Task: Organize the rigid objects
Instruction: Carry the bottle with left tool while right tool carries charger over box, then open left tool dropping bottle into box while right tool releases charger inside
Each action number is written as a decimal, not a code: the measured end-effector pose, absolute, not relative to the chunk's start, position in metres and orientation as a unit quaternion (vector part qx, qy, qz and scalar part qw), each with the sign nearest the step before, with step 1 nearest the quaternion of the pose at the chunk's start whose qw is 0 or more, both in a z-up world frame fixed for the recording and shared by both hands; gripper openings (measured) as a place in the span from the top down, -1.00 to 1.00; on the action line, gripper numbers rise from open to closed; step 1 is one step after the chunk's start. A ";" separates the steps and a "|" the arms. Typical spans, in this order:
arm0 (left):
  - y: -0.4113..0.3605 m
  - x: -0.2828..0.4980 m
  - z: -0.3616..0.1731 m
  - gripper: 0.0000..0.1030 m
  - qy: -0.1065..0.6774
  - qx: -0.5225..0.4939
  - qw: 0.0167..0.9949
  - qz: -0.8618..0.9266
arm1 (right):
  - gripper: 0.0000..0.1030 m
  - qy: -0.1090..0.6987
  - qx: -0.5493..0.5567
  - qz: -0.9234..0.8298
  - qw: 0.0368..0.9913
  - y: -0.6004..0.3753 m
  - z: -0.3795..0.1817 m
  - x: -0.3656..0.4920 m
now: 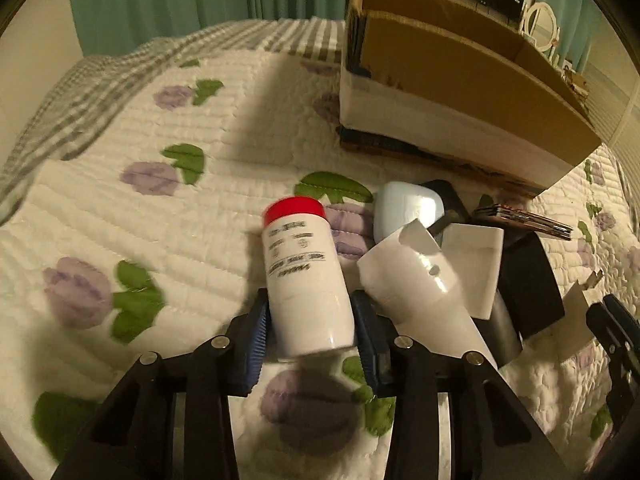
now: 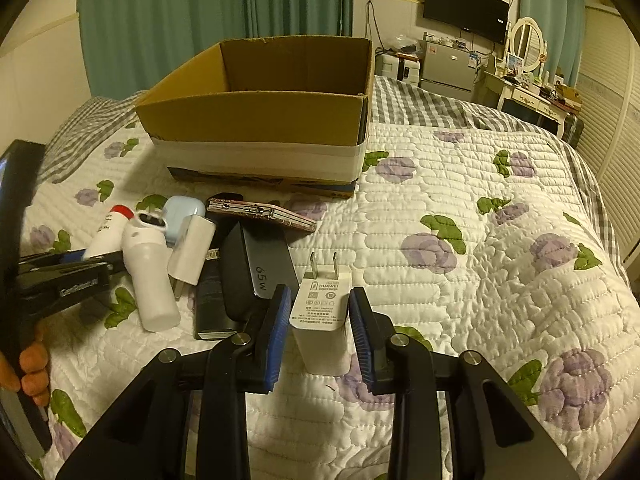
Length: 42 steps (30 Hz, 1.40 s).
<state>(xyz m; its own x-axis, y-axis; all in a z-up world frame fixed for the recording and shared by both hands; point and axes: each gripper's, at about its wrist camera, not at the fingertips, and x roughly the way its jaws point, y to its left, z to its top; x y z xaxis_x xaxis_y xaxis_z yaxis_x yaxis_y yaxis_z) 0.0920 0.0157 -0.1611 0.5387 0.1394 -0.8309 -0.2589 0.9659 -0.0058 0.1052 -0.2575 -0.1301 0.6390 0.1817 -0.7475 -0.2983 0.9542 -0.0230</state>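
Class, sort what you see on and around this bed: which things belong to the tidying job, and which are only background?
Part of the job:
red-capped bottle
white charger
cardboard box
black 65W adapter
blue earbud case
left gripper
right gripper

Just background:
wall television
green curtains
vanity mirror

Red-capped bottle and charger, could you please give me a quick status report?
Left claw shut on red-capped bottle. Right claw straddles white charger, gaps both sides. Cardboard box open ahead, nothing blocking.
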 end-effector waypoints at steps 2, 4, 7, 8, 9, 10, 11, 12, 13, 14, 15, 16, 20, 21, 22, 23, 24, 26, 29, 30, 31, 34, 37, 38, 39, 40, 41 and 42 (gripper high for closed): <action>0.014 0.078 -0.149 0.29 0.449 -0.063 0.884 0.113 | 0.43 0.399 -0.069 0.140 0.904 -0.257 -0.124 0.101; 0.012 0.069 -0.135 0.29 0.435 -0.064 0.892 0.109 | 0.44 0.389 -0.072 0.144 0.907 -0.255 -0.116 0.097; 0.009 0.059 -0.116 0.29 0.416 -0.068 0.902 0.096 | 0.45 0.371 -0.073 0.151 0.913 -0.252 -0.097 0.091; 0.007 0.056 -0.110 0.29 0.409 -0.068 0.905 0.092 | 0.45 0.366 -0.072 0.153 0.915 -0.252 -0.091 0.090; 0.006 0.055 -0.103 0.29 0.401 -0.068 0.909 0.087 | 0.45 0.361 -0.072 0.156 0.917 -0.251 -0.084 0.090; 0.004 0.054 -0.096 0.29 0.395 -0.067 0.913 0.081 | 0.45 0.355 -0.072 0.159 0.919 -0.250 -0.077 0.090; 0.002 0.053 -0.090 0.29 0.389 -0.066 0.916 0.076 | 0.45 0.348 -0.073 0.162 0.921 -0.249 -0.068 0.090; -0.001 0.053 -0.081 0.29 0.382 -0.061 0.919 0.069 | 0.45 0.341 -0.076 0.165 0.922 -0.248 -0.059 0.093; -0.002 0.055 -0.074 0.29 0.378 -0.057 0.922 0.066 | 0.45 0.336 -0.078 0.167 0.924 -0.247 -0.053 0.094; -0.002 0.057 -0.068 0.29 0.374 -0.053 0.924 0.062 | 0.45 0.328 -0.077 0.169 0.926 -0.246 -0.044 0.097; -0.003 0.060 -0.062 0.29 0.369 -0.049 0.926 0.057 | 0.45 0.322 -0.076 0.174 0.928 -0.245 -0.034 0.101; -0.005 0.061 -0.054 0.29 0.363 -0.047 0.929 0.054 | 0.45 0.318 -0.074 0.178 0.928 -0.243 -0.028 0.105; -0.009 0.078 -0.029 0.29 0.347 -0.035 0.936 0.043 | 0.45 0.296 -0.071 0.196 0.932 -0.237 0.000 0.127; -0.010 0.083 -0.023 0.29 0.343 -0.031 0.938 0.042 | 0.45 0.291 -0.071 0.198 0.933 -0.235 0.005 0.131; -0.012 0.090 -0.016 0.29 0.338 -0.025 0.940 0.040 | 0.45 0.285 -0.072 0.201 0.935 -0.232 0.011 0.137; -0.013 0.097 -0.010 0.29 0.332 -0.020 0.942 0.039 | 0.45 0.280 -0.071 0.204 0.935 -0.230 0.016 0.143; -0.013 0.103 -0.006 0.29 0.329 -0.019 0.943 0.037 | 0.45 0.277 -0.068 0.208 0.936 -0.229 0.019 0.149; -0.015 0.120 0.004 0.29 0.321 -0.015 0.946 0.029 | 0.45 0.272 -0.064 0.215 0.936 -0.223 0.026 0.163; -0.018 0.142 0.011 0.29 0.317 -0.012 0.948 0.020 | 0.45 0.261 -0.065 0.219 0.938 -0.215 0.032 0.184; -0.019 0.151 0.011 0.29 0.317 -0.008 0.948 0.019 | 0.46 0.259 -0.066 0.220 0.938 -0.212 0.033 0.189; -0.021 0.160 0.010 0.29 0.316 -0.002 0.948 0.018 | 0.46 0.258 -0.066 0.220 0.938 -0.209 0.033 0.197; -0.025 0.188 0.000 0.29 0.326 0.013 0.945 0.014 | 0.46 0.260 -0.070 0.222 0.937 -0.202 0.028 0.223; -0.027 0.209 -0.017 0.29 0.339 0.020 0.941 0.010 | 0.46 0.267 -0.079 0.222 0.935 -0.195 0.017 0.245; -0.027 0.215 -0.024 0.29 0.344 0.020 0.939 0.008 | 0.46 0.270 -0.082 0.220 0.934 -0.193 0.011 0.254; -0.027 0.220 -0.031 0.29 0.349 0.020 0.937 0.005 | 0.46 0.273 -0.084 0.219 0.933 -0.195 0.007 0.261; -0.027 0.227 -0.039 0.29 0.355 0.021 0.935 0.002 | 0.46 0.276 -0.084 0.218 0.932 -0.194 0.002 0.267; -0.025 0.231 -0.045 0.29 0.359 0.020 0.933 -0.001 | 0.46 0.282 -0.083 0.217 0.931 -0.193 -0.005 0.274; -0.025 0.235 -0.052 0.29 0.364 0.020 0.931 -0.004 | 0.46 0.286 -0.079 0.217 0.930 -0.194 -0.010 0.280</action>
